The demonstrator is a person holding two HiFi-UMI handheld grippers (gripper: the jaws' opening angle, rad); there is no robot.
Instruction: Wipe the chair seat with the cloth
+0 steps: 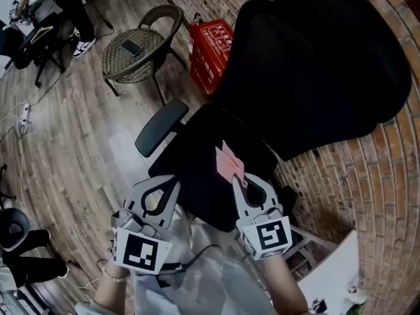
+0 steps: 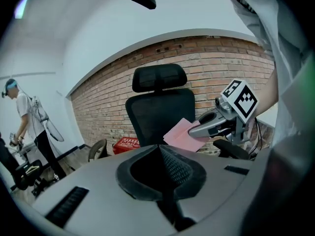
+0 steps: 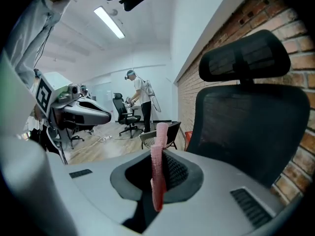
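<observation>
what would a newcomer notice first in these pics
The big black office chair fills the middle of the head view, in front of the brick wall. Over its seat, the right claw is shut on a pink cloth, the one bright thing against all that black. A red box sits beside the chair, by the wall.

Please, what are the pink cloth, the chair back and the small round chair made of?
The pink cloth looks like soft matte fabric: it folds limply in the right gripper. The chair back seems matte black mesh, by its faint grain. The small round chair looks woven, perhaps wicker or rattan.
</observation>
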